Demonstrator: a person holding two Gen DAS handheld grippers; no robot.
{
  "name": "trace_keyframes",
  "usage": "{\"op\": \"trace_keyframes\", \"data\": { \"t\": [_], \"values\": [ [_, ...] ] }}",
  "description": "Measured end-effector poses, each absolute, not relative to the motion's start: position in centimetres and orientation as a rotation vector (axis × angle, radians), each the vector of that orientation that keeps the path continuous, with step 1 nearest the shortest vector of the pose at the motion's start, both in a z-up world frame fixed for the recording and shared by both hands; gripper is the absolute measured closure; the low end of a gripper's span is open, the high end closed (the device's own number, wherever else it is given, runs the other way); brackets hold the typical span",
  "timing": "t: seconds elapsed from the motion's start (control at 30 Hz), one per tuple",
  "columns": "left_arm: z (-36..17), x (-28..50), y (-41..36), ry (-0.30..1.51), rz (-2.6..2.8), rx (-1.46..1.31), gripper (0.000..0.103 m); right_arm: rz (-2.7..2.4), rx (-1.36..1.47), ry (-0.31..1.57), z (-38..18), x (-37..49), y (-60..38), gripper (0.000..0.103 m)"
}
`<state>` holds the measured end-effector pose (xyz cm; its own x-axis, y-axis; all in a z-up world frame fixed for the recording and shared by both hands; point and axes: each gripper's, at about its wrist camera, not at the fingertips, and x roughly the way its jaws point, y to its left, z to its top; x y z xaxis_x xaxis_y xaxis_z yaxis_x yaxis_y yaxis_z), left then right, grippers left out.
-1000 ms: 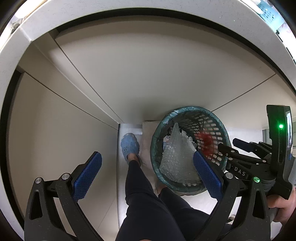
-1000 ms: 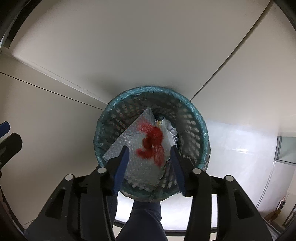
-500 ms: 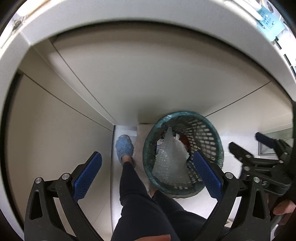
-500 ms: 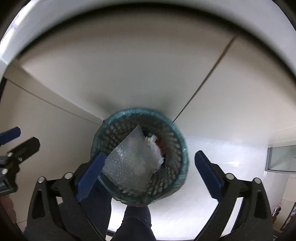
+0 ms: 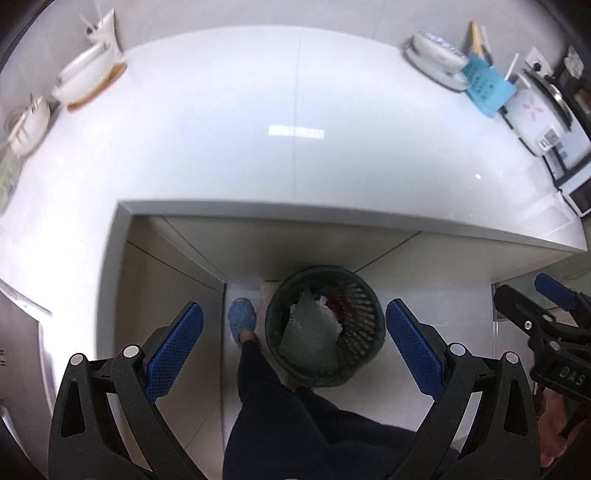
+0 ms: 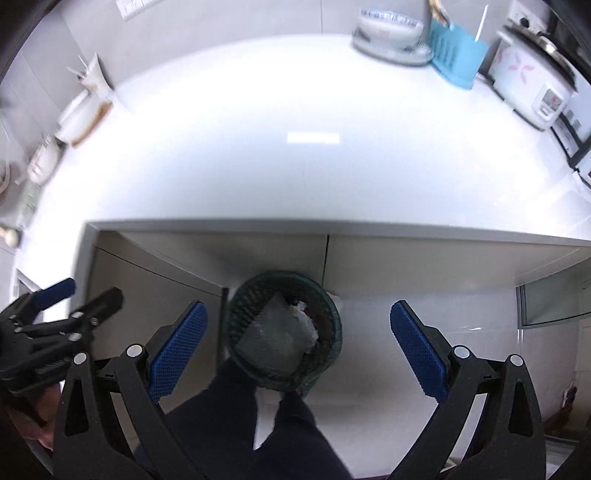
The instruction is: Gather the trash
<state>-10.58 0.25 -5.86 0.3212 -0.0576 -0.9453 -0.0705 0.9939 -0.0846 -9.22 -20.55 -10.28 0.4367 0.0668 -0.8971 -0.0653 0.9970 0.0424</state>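
A green mesh trash basket (image 5: 364,295) stands on the floor under the white counter; it also shows in the right wrist view (image 6: 328,306). Inside lie a sheet of bubble wrap (image 5: 310,336) and a red scrap (image 5: 338,304), with the bubble wrap (image 6: 273,332) seen from the right too. My left gripper (image 5: 295,347) is open and empty, high above the basket. My right gripper (image 6: 299,347) is open and empty, also high above it. The right gripper shows at the right edge of the left view (image 5: 532,306).
The white counter (image 5: 295,110) spreads ahead, edge above the basket. On it: a white tissue holder (image 5: 92,74) at back left, a blue rack (image 6: 458,55), a rice cooker (image 6: 532,81) and a grey appliance (image 6: 391,33) at back right. The person's legs and blue shoe (image 5: 242,317) stand beside the basket.
The right gripper opened and dropped the red scrap into the basket. Both grippers then rose well above the counter, so the countertop came into view.
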Motion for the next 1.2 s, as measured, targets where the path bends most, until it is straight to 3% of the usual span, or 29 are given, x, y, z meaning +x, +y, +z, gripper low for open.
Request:
{"op": "trace_keyframes", "data": {
  "t": [0.23,1.2],
  "values": [
    [-0.3,-12.4,-1.0,1.169,0.010,-0.086,0.006,0.063,-0.007,1.064,-5.3,-11.5,-20.3,0.008],
    [-1.0,-13.7,-1.0,1.209,0.024,-0.075,0.006,0.031,-0.028,1.088,-6.6,-12.6,-20.4,0.008]
  ]
}}
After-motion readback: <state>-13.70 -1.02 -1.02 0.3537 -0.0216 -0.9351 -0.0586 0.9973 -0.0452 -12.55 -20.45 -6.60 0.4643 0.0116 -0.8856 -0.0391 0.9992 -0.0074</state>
